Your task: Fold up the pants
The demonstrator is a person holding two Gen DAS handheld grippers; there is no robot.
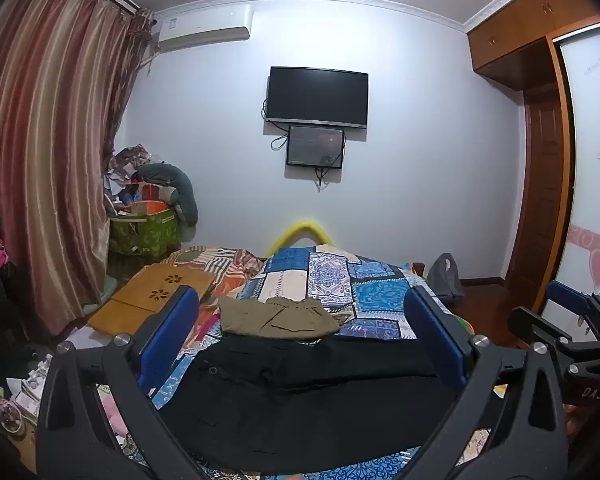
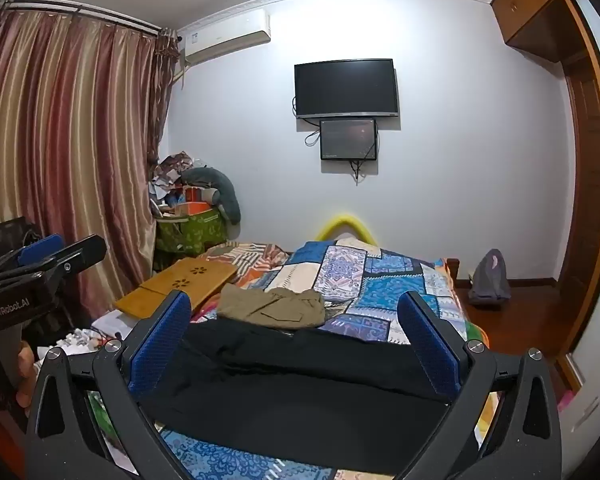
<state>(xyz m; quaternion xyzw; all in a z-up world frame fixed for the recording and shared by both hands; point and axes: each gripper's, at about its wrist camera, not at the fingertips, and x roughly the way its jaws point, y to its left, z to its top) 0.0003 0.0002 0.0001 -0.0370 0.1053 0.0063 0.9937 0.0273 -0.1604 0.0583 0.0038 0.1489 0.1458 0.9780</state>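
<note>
Black pants lie spread across the near part of the bed, also in the right wrist view. Olive-khaki pants lie bunched just beyond them. My left gripper is open, held above the black pants, its blue pads wide apart and empty. My right gripper is open too, above the same pants, empty. Each gripper shows at the edge of the other's view: the right one, the left one.
The bed has a blue patchwork cover. A wooden lap tray lies at its left side. A cluttered green box stands by the curtain. A grey bag sits on the floor at right, near the wardrobe.
</note>
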